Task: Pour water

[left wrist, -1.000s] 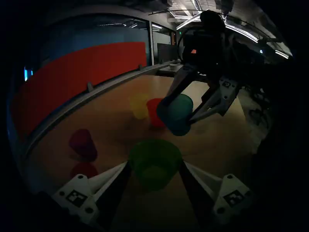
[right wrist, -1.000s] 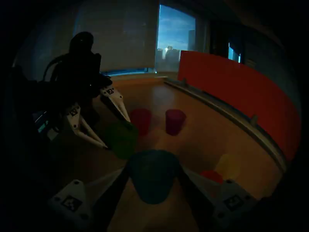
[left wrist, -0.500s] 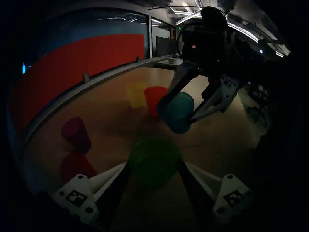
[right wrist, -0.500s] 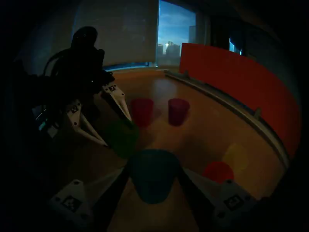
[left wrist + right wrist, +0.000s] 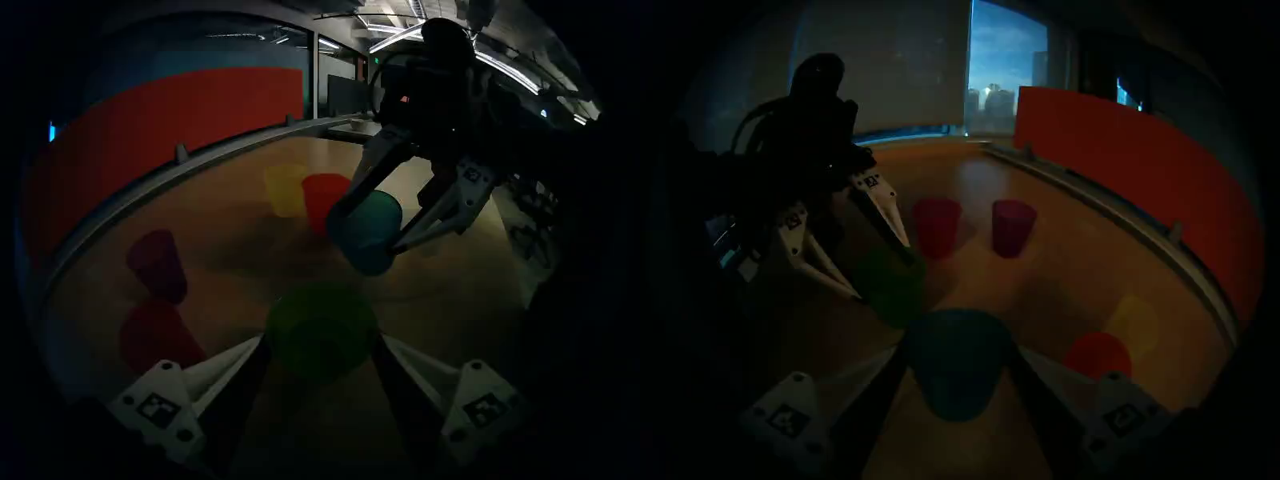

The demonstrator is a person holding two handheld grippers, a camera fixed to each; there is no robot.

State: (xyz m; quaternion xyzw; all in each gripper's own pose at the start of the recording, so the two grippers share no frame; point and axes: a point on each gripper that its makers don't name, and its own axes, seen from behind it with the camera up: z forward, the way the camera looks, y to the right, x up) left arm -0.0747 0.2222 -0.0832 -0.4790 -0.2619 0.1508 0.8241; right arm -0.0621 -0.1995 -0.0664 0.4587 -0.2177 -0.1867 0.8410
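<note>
The left claw pinches a green cup between its fingers. Just ahead of it, the right claw pinches a teal cup. Farther ahead, a red cup and yellow cup stand on the surface.

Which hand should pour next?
Probably the right. The right gripper holds the teal cup tilted, close to the green cup gripped by the left gripper. It is too dark to tell whether either cup holds water.

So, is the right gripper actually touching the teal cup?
Touching: in the left gripper view the right gripper has a finger pressed on each side of the teal cup.
</note>
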